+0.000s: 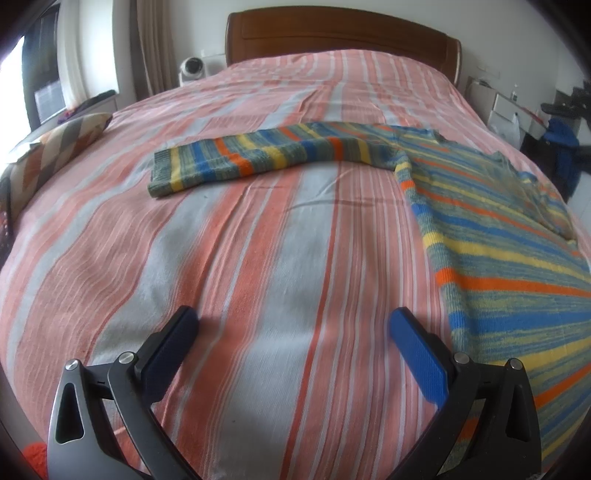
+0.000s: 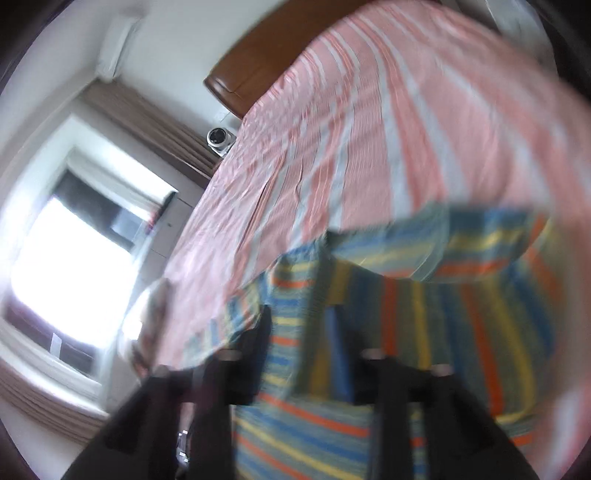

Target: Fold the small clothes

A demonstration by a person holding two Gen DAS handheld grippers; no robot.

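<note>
Multicolour striped knit sweater (image 1: 498,229) lies flat on pink-striped bed (image 1: 258,258), one sleeve out sideways. Left gripper (image 1: 291,328) released, empty, over sheet. Right gripper (image 2: 301,325) blurred over knit; grip state can't tell. Tip: pinch sleeve cuff, fold across body w/o bunching.

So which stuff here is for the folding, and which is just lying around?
For the folding:
striped sweater
its long sleeve
left gripper
right gripper

Just lying around:
patterned cushion
white camera
blue bag
wooden headboard
</note>
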